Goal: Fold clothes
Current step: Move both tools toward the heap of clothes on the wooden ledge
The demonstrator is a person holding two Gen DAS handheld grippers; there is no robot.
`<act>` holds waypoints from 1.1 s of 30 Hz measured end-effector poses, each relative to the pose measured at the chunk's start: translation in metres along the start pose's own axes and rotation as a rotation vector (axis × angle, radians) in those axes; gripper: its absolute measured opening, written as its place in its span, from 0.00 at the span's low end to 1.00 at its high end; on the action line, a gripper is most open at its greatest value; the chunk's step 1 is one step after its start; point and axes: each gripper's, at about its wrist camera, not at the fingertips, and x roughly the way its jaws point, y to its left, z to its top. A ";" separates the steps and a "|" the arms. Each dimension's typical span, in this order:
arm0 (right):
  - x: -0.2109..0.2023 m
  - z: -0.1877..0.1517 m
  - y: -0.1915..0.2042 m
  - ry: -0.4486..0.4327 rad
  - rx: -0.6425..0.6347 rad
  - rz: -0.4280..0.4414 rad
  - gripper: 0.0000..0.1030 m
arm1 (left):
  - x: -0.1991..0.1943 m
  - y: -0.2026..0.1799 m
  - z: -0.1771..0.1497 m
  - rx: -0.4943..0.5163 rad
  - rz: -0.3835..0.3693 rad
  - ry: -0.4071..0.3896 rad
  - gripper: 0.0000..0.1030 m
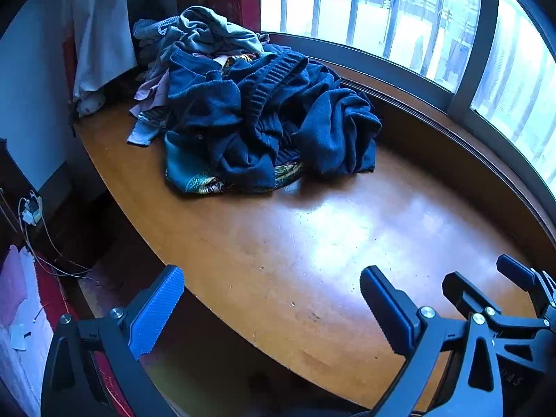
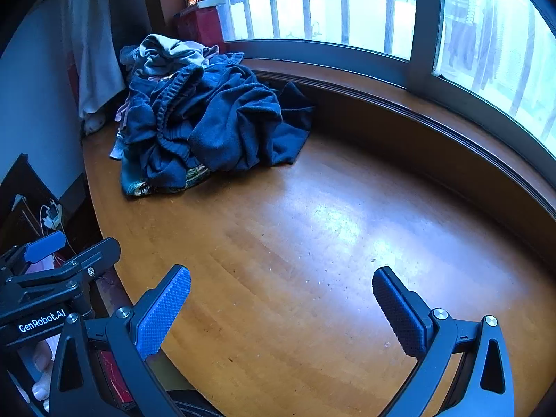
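A heap of crumpled clothes (image 1: 250, 104) lies at the far left end of a wooden table (image 1: 312, 260); dark blue knitwear sits on top, with grey, pink and patterned teal pieces under it. My left gripper (image 1: 274, 299) hovers open over the near table edge, well short of the heap, with nothing between its blue pads. Beside it on the right is my right gripper (image 1: 490, 281). In the right wrist view the same heap (image 2: 201, 114) lies far ahead and to the left on the table (image 2: 312, 226). There the right gripper (image 2: 281, 309) stands open and empty, with the left gripper (image 2: 74, 248) at its left.
A barred window (image 1: 399, 17) with a raised wooden sill (image 1: 434, 111) runs along the far and right sides. A red box (image 1: 239, 7) and a white hanging cloth (image 1: 100, 34) stand behind the heap. Cables (image 1: 34, 215) lie on the floor beyond the table's left edge.
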 end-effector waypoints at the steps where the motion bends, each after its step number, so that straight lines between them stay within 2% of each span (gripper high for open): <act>1: 0.000 0.000 -0.001 -0.001 -0.001 0.000 1.00 | 0.000 0.001 0.000 0.001 -0.002 0.003 1.00; 4: 0.002 0.001 -0.003 -0.003 -0.003 0.001 1.00 | 0.001 0.005 0.001 0.003 -0.007 0.013 1.00; 7: 0.003 0.002 -0.005 -0.005 -0.005 0.001 1.00 | 0.003 -0.003 0.002 0.005 0.032 0.010 1.00; 16: 0.008 0.004 -0.011 -0.011 -0.012 0.003 1.00 | 0.001 -0.007 -0.002 -0.020 0.071 -0.013 1.00; 33: 0.011 0.004 -0.001 0.000 -0.057 0.033 1.00 | -0.003 0.002 -0.010 -0.073 0.117 -0.009 1.00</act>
